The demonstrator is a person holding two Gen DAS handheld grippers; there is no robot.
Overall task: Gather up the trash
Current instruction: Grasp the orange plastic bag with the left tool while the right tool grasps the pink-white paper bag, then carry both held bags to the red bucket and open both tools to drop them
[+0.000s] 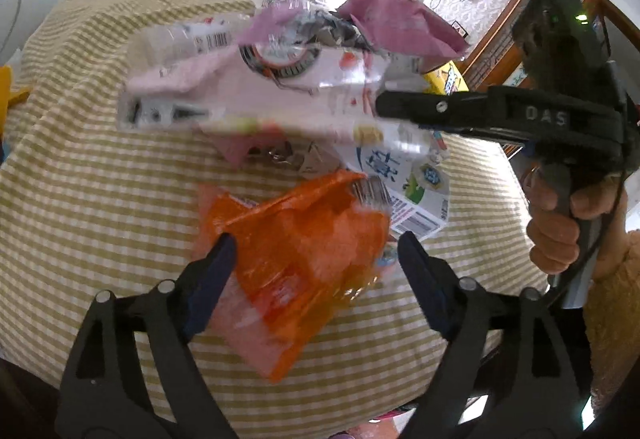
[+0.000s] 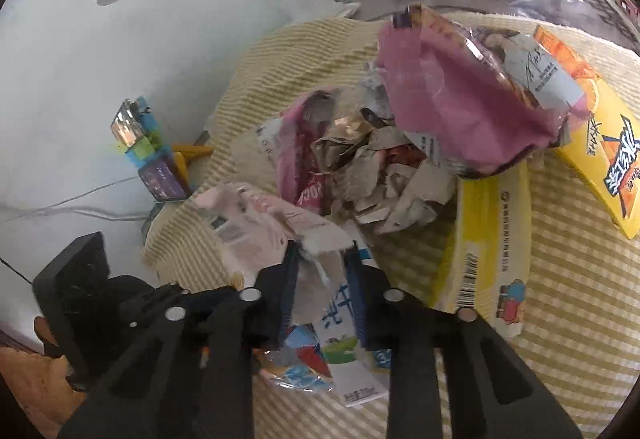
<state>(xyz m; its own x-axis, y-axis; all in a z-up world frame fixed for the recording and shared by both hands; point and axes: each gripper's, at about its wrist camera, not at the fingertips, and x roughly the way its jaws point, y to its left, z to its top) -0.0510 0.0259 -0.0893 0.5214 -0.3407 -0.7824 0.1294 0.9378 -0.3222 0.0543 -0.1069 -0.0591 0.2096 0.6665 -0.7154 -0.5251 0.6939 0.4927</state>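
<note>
An orange plastic wrapper (image 1: 304,239) lies on the yellow-checked tablecloth (image 1: 100,199) between the fingers of my left gripper (image 1: 316,243). That gripper is open, its right finger clear of the wrapper. My right gripper (image 2: 322,253) is shut on a crumpled pink-and-white wrapper (image 2: 256,223). In the left wrist view that wrapper (image 1: 256,95) hangs blurred above the table from the right gripper (image 1: 382,105). A white-and-blue carton (image 2: 344,327) lies under the right fingers. Behind sit a pink bag (image 2: 460,99) and crumpled paper scraps (image 2: 380,175).
A yellow packet (image 2: 488,239) and a yellow-orange box (image 2: 600,143) lie to the right of the pile. Stacked colourful blocks (image 2: 148,143) stand off the table's left edge by the white wall. A person's hand (image 1: 560,223) grips the right gripper's handle.
</note>
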